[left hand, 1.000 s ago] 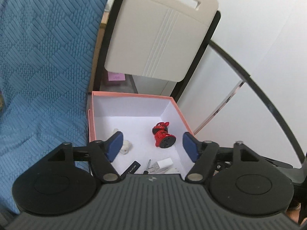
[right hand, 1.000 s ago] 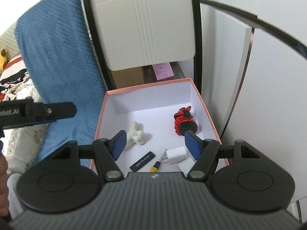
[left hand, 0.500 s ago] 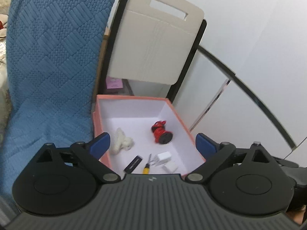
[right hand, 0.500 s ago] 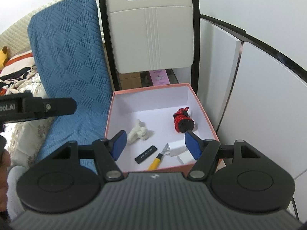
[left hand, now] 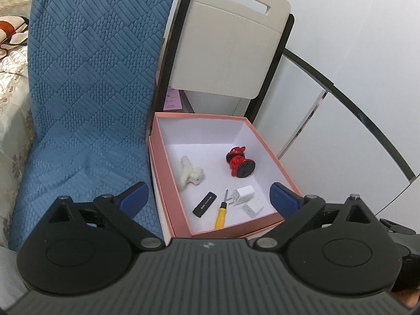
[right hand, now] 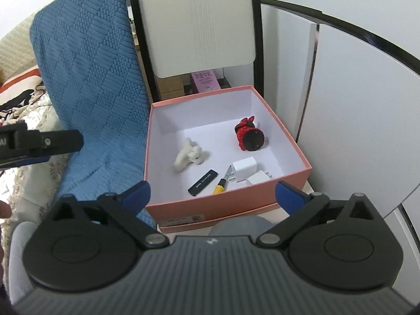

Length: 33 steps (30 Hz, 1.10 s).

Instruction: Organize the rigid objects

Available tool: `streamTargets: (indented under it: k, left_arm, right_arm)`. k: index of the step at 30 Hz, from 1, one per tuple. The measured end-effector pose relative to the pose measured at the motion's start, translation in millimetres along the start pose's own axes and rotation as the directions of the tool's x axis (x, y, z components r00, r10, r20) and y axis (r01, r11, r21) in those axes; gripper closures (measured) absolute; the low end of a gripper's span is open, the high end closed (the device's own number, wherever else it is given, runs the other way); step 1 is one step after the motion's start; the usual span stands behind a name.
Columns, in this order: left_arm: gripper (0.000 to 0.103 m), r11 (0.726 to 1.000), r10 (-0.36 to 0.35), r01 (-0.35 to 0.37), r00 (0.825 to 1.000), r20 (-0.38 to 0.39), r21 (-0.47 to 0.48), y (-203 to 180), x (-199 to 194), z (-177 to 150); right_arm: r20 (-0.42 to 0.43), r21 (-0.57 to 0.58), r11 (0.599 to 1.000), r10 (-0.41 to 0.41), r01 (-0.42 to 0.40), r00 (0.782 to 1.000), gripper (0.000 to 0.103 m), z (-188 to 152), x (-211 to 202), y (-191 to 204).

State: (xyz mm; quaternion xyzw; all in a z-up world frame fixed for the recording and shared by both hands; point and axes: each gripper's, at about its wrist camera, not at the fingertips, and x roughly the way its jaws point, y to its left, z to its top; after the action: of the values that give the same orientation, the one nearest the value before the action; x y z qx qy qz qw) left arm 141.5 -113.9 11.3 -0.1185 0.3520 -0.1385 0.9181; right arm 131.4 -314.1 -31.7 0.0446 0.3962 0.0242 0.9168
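Left gripper (left hand: 207, 197), right gripper (right hand: 212, 193): tilted down toward pink cardboard box (right hand: 228, 202), jaws opening, nothing between. Inside: glossy red figurine (right hand: 248, 134), fuzzy white toy (right hand: 189, 155).

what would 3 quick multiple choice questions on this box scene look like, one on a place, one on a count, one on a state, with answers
1. Where does the red figurine lie in the pink box?
A. by the far right wall
B. in the near left corner
C. outside on the blue cover

2. How many white chargers are in the box?
A. one
B. two
C. four

3. What do the right gripper's jaws hold?
A. the yellow screwdriver
B. the black stick
C. nothing

Answers: 1 A, it sits near the far right wall, away from the near rim. 2 B, one white charger lies beside a second charger. 3 C, the jaws are opening with only air between them, and the yellow-handled screwdriver and black stick lie on the box floor.
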Motion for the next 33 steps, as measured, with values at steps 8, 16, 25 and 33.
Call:
streamTargets:
  k: [8, 16, 25, 33]
  left_arm:
    - [0.003, 1.000, 0.006, -0.006, 1.000, -0.022, 0.014, 2, 3, -9]
    - [0.003, 1.000, 0.016, -0.016, 0.999, -0.038, 0.007, 6, 2, -15]
    - [0.003, 0.999, 0.037, -0.037, 0.999, -0.014, -0.003, 11, -10, -18]
    - [0.002, 0.999, 0.033, -0.033, 0.999, -0.003, 0.000, 11, -16, -20]
  right_arm:
    - [0.003, 0.029, 1.000, -0.011, 0.011, 1.000, 0.000, -7, -7, -1]
    - [0.013, 0.003, 1.000, 0.008, -0.008, 1.000, 0.000, -7, -16, 6]
    - [0.006, -0.006, 1.000, 0.011, -0.011, 1.000, 0.000, -9, -17, 9]
    - [0.003, -0.022, 1.000, 0.020, -0.020, 1.000, 0.000, -12, -18, 16]
